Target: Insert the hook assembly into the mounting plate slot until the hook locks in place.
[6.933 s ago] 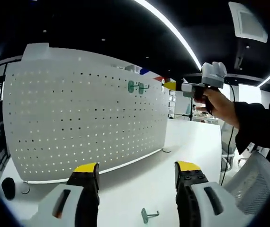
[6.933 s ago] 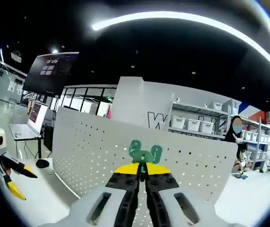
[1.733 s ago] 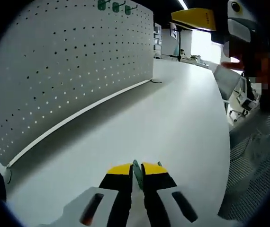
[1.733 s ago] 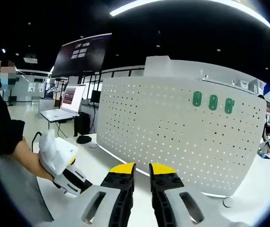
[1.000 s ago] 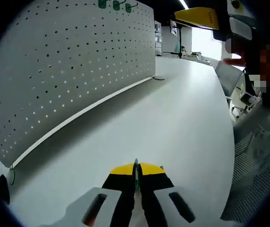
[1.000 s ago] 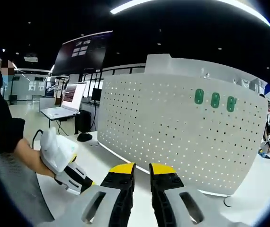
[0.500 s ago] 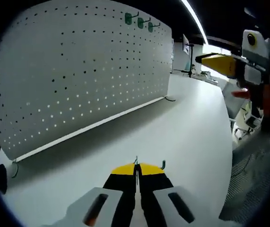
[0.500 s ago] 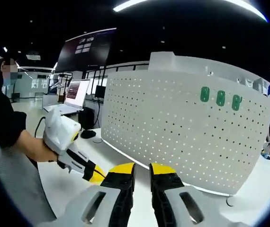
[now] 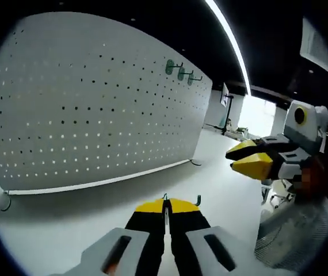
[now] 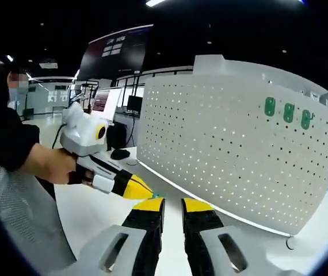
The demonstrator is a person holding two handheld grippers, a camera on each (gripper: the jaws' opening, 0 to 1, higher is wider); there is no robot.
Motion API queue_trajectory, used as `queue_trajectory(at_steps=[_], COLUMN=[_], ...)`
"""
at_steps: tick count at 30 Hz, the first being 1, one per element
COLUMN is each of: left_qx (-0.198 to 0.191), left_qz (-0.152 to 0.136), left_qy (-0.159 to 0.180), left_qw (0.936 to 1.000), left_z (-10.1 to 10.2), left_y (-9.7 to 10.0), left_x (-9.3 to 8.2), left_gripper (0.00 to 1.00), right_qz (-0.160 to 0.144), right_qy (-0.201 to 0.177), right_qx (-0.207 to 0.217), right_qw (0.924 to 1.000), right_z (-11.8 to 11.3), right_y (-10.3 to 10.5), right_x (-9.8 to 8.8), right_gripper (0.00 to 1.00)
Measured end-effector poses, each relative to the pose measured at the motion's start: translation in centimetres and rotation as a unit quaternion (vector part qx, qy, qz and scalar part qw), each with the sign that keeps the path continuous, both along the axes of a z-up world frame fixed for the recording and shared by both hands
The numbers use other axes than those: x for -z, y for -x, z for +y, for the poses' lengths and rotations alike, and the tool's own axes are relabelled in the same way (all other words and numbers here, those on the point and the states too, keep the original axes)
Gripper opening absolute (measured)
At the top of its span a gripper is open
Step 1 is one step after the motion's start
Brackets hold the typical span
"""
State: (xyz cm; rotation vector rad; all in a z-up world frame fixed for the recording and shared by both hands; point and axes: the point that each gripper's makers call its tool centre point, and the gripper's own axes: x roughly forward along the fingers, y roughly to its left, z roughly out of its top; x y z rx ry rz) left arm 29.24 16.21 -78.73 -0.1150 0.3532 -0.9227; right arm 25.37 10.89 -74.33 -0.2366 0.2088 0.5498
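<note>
Holding: left gripper [image 9: 164, 206] has jaws pressed together on a green hook [image 9: 165, 201], above the white desk [image 9: 54, 230]; prob. so it can be carried up to the board.
Hook look: thin green sliver at jaw tips, small curled end poking out right [image 9: 198, 199]; rest hidden betw. jaws.
Hook place: in left gripper's grip, well apart from the white pegboard [image 9: 83, 103].
Pegboard: stands upright on desk w/ rows of small holes; three green hooks [image 9: 178, 72] already seated near its top edge, next free holes beside them look like the target.
Right gripper [image 10: 171, 204]: jaws a narrow gap apart, nothing betw. them; seems parked aside, leaving left to do the insert.
Cross-view: left gripper [image 10: 130, 187] enters right gripper view from left, yellow tips together, a hand [image 10: 54, 164] around its handle; right gripper [image 9: 250, 161] enters left gripper view from right.
</note>
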Motion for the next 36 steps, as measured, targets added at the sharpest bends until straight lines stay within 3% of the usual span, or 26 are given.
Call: queue_trajectory(at_steps=[6,13,36], left_qx=[0.009,0.013,0.027], left_qz=[0.005,0.001,-0.003], left_qy=[0.040,0.068,0.084], left_qw=[0.9991,0.9976,0.9961], left_z=[-0.6,-0.7,-1.2], left_y=[0.6,0.7,1.1], left_x=[-1.5,-2.9,-3.7], left_gripper=[0.01,0.01,0.01], right_qz=[0.025,0.020,0.013], right_qy=[0.008,0.008,-0.004], right_qx=[-0.020,-0.024,-0.021], right_qw=[0.9994,0.9995,0.9997], right_z=[1.6,2.7,3.0], right_y=[0.1,-0.6,-1.9], right_x=[1.3,1.2,1.0], right_gripper=[0.10,0.10,0.09])
